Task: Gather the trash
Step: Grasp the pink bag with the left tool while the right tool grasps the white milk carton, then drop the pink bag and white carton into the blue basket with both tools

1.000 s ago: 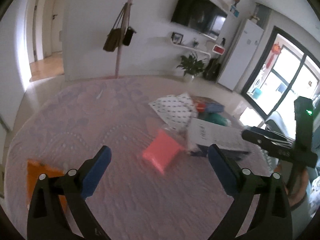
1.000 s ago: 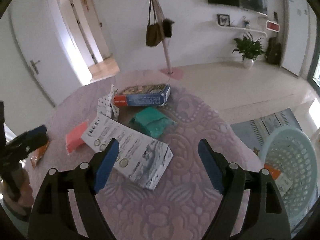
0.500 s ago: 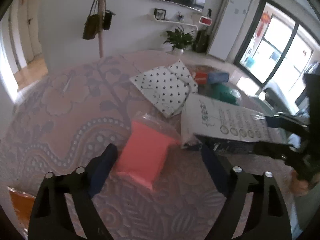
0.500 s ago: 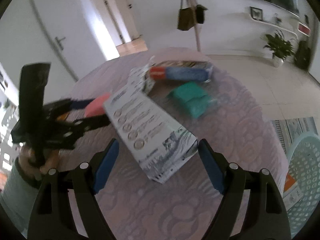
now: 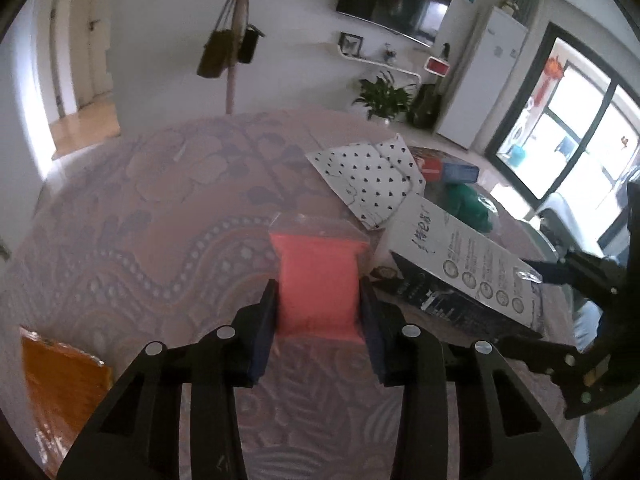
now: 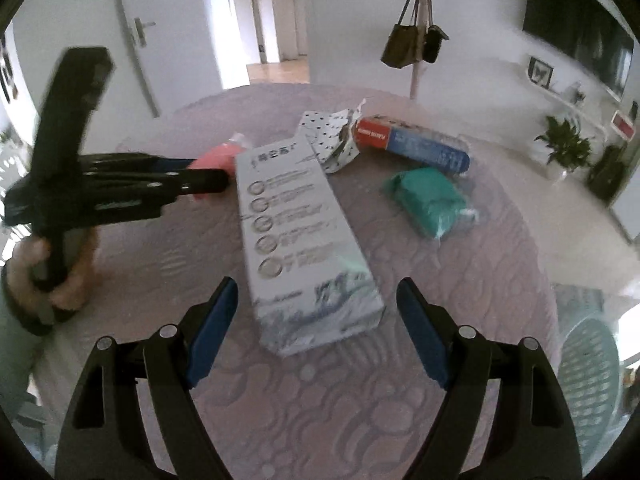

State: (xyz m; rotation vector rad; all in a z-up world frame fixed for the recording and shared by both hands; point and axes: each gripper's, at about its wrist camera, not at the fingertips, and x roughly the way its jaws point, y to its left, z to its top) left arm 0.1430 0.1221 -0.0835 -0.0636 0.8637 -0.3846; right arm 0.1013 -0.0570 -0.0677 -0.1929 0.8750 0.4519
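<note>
Left gripper [image 5: 318, 304] just closing, pads now pressed on both sides of the pink packet [image 5: 318, 276] lying on the patterned tablecloth [image 5: 160, 240]. Right gripper [image 6: 316, 320] wide apart, nothing between, hovering over the near end of the long white box [image 6: 296, 240]. On that box, five round icons and lines of print, too blurred to read. At 1 o'clock from it, a red-and-blue box [image 6: 412, 142] with unreadable lettering, a green packet [image 6: 428, 204], spotted paper [image 6: 328, 136]. At 4 o'clock, a pale slotted basket [image 6: 588, 368], contents unclear.
</note>
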